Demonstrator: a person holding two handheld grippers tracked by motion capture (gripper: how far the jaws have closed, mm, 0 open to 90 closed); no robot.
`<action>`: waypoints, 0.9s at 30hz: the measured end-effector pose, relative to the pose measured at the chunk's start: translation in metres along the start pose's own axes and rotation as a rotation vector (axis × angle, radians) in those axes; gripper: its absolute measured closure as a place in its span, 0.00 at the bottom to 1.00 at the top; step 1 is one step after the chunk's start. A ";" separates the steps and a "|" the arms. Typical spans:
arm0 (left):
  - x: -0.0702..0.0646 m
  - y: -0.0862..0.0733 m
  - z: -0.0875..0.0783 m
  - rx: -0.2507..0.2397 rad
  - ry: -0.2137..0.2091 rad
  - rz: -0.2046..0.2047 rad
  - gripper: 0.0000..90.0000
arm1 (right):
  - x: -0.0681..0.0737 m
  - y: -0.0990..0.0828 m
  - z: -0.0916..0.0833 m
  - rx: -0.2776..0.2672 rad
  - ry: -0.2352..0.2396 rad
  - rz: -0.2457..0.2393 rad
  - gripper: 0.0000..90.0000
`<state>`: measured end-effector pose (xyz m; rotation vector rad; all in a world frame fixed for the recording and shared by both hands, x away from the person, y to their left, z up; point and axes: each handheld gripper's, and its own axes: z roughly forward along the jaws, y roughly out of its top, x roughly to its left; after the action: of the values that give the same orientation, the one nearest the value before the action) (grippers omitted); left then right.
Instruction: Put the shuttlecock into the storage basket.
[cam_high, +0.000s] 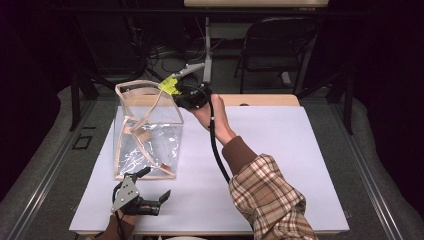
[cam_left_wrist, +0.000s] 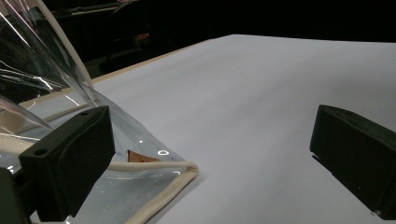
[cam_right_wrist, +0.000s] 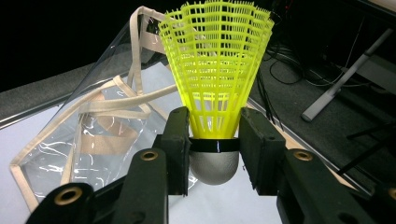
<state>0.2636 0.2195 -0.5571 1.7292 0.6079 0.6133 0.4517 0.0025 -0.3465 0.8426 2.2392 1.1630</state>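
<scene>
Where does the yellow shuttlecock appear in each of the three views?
High view: the shuttlecock is upper centre-left, beside the clear bag's far corner.
Left gripper view: not in it.
Right gripper view: centre, held between the jaws.
Shared landmark: the clear bag with its beige trim.

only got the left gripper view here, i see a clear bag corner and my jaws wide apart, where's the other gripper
Observer: In the high view the right gripper is up at the far top rim of the clear bag.
Operator: holding anything
Observer: Yes, its jaws are shut on a yellow shuttlecock, gripped at the base of the skirt just above the grey cork.
Operator: is the bag open
Observer: The high view shows its cream-edged mouth standing open, handles drooping inside.
Operator: how close am i to it
Observer: The left gripper sits on the table at the bag's near edge, one jaw beside the bottom corner.
</scene>
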 end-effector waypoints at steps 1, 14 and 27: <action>0.000 0.000 0.000 0.000 0.000 0.000 0.00 | 0.000 0.000 0.001 0.001 0.002 0.002 0.72; 0.001 0.000 -0.001 -0.004 -0.002 0.000 0.00 | 0.002 0.009 0.011 0.007 0.029 0.013 0.72; 0.001 0.000 -0.001 -0.004 -0.005 0.002 0.00 | 0.005 0.021 0.016 -0.005 0.043 0.011 0.72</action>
<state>0.2635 0.2206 -0.5565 1.7271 0.6016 0.6109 0.4646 0.0245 -0.3376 0.8357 2.2678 1.2023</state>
